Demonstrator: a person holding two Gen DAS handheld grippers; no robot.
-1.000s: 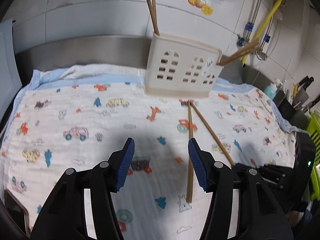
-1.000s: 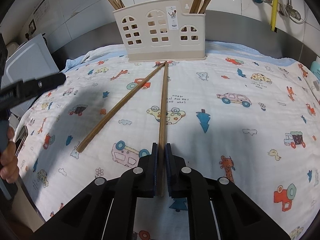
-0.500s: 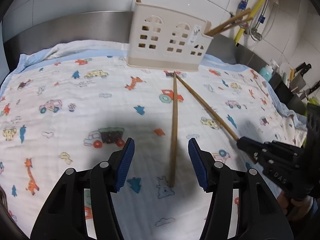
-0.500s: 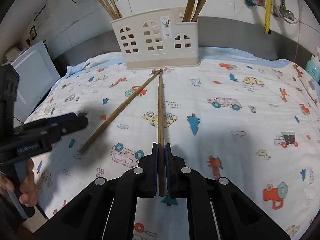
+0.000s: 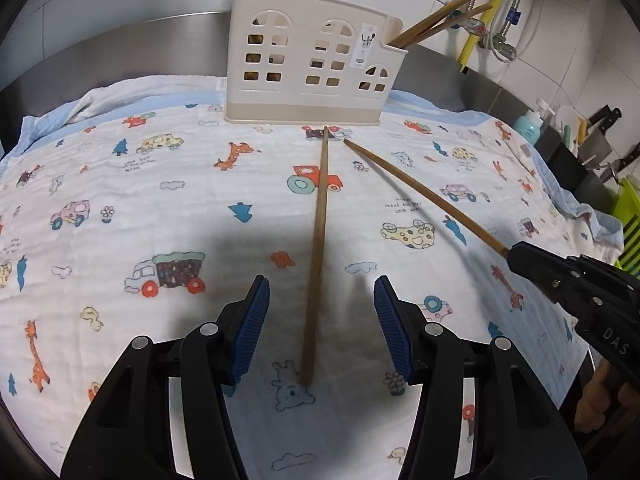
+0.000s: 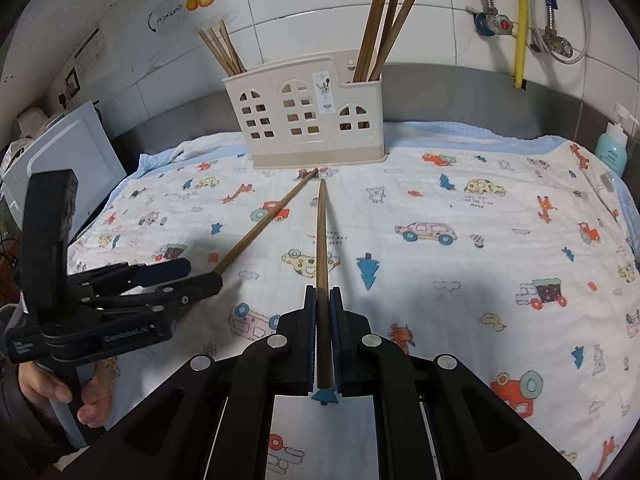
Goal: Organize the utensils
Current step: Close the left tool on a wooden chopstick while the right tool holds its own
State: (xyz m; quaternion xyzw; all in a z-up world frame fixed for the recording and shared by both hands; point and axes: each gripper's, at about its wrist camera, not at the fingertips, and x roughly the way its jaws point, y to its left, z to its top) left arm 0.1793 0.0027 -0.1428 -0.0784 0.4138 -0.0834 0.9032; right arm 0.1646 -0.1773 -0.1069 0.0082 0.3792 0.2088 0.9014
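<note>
- Left wrist view: cartoon-print cloth (image 5: 120,208), tiny unreadable lettering.
- Cream utensil holder (image 6: 304,120), illegible sticker.
- Right gripper (image 6: 323,332) clamps one chopstick (image 6: 321,240).
- Left gripper (image 5: 320,320), jaws closing, astride loose chopstick (image 5: 318,240); housing reads "GenRobot.AI", I think.

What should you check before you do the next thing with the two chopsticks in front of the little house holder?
1. Right gripper shut on the held chopstick: ok.
2. Left gripper straddles the loose chopstick: ok. Its jaws are closing and the pads are not yet touching.
3. Holder upright on the cloth: ok.
4. The two chopsticks' far tips apart: ok.
5. Held chopstick's tip clear of the cloth: cannot tell.
</note>
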